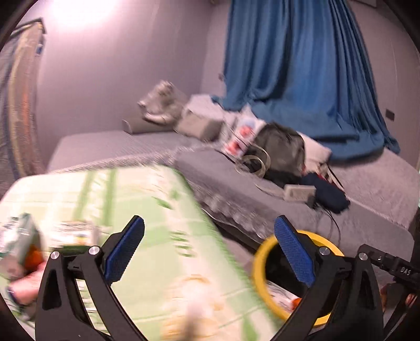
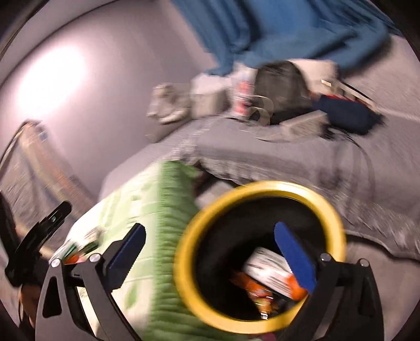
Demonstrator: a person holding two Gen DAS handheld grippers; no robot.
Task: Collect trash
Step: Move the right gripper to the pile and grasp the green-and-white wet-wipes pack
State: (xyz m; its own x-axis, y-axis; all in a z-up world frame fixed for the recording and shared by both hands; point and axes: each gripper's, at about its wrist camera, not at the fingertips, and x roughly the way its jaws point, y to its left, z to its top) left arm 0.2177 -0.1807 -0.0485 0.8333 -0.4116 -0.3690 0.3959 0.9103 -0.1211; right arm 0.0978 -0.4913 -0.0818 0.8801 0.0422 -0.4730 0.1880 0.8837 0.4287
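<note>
Nearest, both grippers stand released, their textured blue pads spread wide and empty: the left gripper over a green patterned cloth, the right gripper over the bin, a black round tub with a smooth yellow rim. Crumpled wrappers, white and orange, lie inside it. A carton sits blurred at the cloth's left edge. Beyond, a grey bed carries a dark bag and smeared clutter beneath draped blue curtains.

Bright glare patch on wall far above the tongs, heavy motion blur throughout, dark curved fisheye edges
</note>
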